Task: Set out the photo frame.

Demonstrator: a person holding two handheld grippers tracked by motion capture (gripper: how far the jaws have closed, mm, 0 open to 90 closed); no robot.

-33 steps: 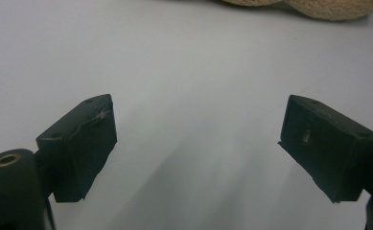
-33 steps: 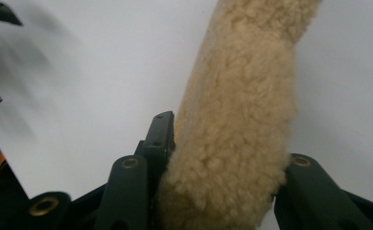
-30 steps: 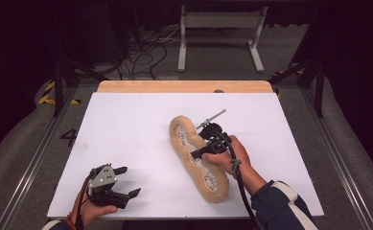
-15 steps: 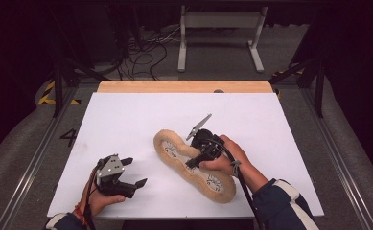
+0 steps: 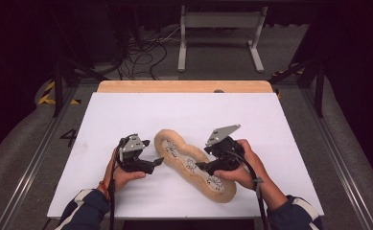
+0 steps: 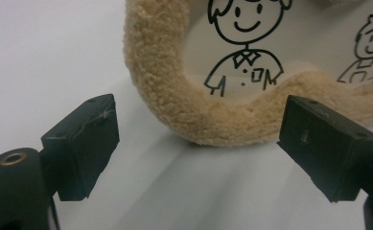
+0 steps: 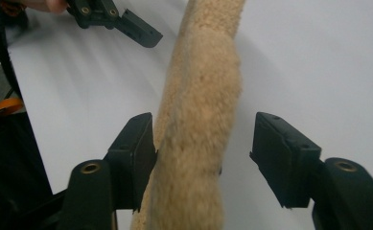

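A long tan fleecy pad (image 5: 180, 156) with cartoon figures on its white panels lies slantwise on the white board (image 5: 126, 115). My left gripper (image 5: 154, 152) is open just short of the pad's near-left end; in the left gripper view (image 6: 198, 143) the curved fleece rim (image 6: 174, 96) lies ahead of both jaws, untouched. My right gripper (image 5: 204, 155) straddles the pad's rim (image 7: 203, 96) at mid-length. Its jaws (image 7: 201, 148) have just been opening: the left pad (image 7: 136, 148) brushes the fleece and the right one stands clear of it.
A wooden strip (image 5: 184, 86) runs along the board's far edge. Beyond it are cables (image 5: 145, 48) and a grey metal stand (image 5: 217, 28) on the dark floor. In the right gripper view, the left gripper (image 7: 126, 21) sits at the top left.
The pad swung from nearly upright to slantwise on the board. The right gripper's jaws spread off the rim and its hand drew back. The left gripper travelled right, up to the pad's end.
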